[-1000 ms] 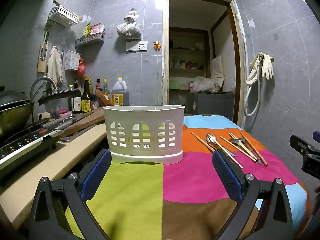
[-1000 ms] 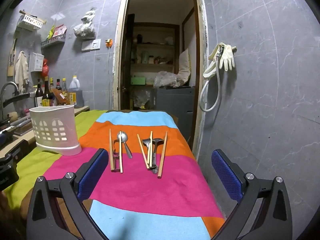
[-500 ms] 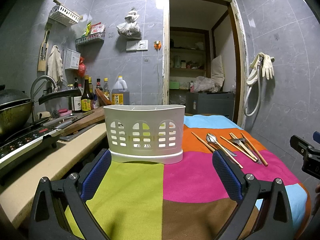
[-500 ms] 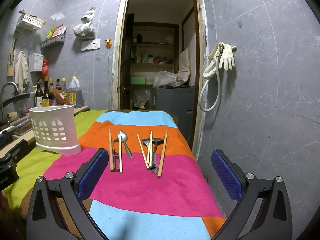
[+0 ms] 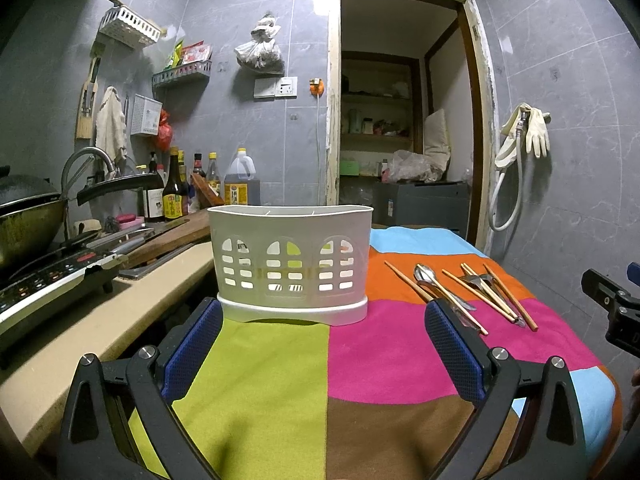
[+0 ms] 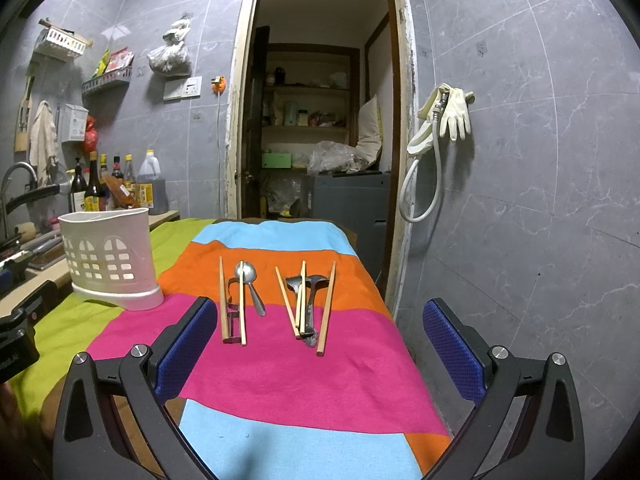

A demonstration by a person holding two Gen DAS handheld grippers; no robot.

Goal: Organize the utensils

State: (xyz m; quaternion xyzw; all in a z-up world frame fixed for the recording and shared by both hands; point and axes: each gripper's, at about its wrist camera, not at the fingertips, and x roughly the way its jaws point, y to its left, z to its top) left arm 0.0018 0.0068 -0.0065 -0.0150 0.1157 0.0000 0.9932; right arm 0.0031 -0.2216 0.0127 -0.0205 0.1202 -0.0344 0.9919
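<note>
A grey-tiled kitchen is shown, with a table covered by a striped cloth (image 6: 280, 364) standing before an open doorway. On the cloth, a white caddy (image 5: 291, 264) is set upright on the green stripe, and every other place is given from it. In the left wrist view it is faced squarely; its open top and pierced front suggest it is meant as the holder for the utensils. To the right of the caddy, well apart from it, the utensils are laid out flat across the orange and pink stripes in two loose groups, handles toward the cameras, presumably so that each can be gripped by its near end.

In the group nearer the caddy, two chopsticks (image 6: 221, 298) are counted, with one spoon (image 6: 248, 276) and what appears to be one fork (image 6: 231, 298) partly hidden beneath them. In the farther group, four chopsticks (image 6: 327, 308) are counted over two dark metal pieces (image 6: 310, 286), whose kind cannot be told with certainty. No utensil is seen inside the caddy, so the sorting is judged not yet begun.

The left gripper (image 5: 323, 350) is held low in front of the caddy, its fingers spread wide with nothing between them. The right gripper (image 6: 318, 350) is held in front of the utensils, to the right of the caddy, its fingers likewise spread wide and empty; the farther group lies just beyond its gap, which suggests a pick from there is being lined up
</note>
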